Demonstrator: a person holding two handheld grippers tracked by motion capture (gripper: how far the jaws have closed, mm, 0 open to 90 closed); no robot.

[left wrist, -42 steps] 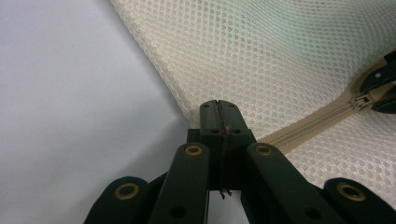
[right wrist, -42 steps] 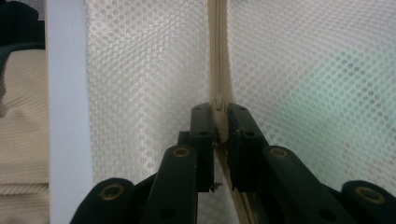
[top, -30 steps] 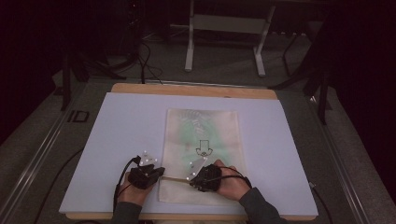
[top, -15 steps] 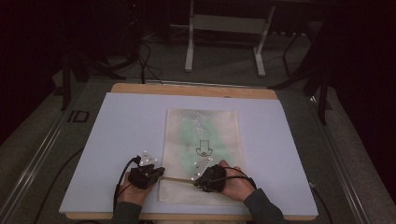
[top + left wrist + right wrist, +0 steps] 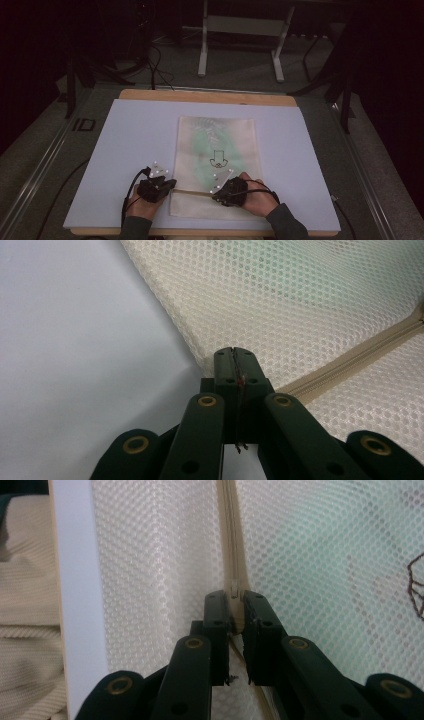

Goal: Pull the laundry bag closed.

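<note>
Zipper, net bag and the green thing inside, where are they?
zipper [image 5: 231,540], right gripper view, on its tape.
net bag [image 5: 300,295], left gripper view, on its mesh.
green thing [image 5: 200,150], high view, seen through the mesh.

the mesh bag [image 5: 216,150] is cream with a fine honeycomb weave, a pale green tint showing through it and a small dark line drawing. its zipper [image 5: 231,540] is beige, the table cover [image 5: 125,135] pale lavender, both grippers' jaws black with brass rivets.

Only the mesh bag [image 5: 217,160] lies on the bench [image 5: 130,130]; left, right and beyond it, bare board.
</note>
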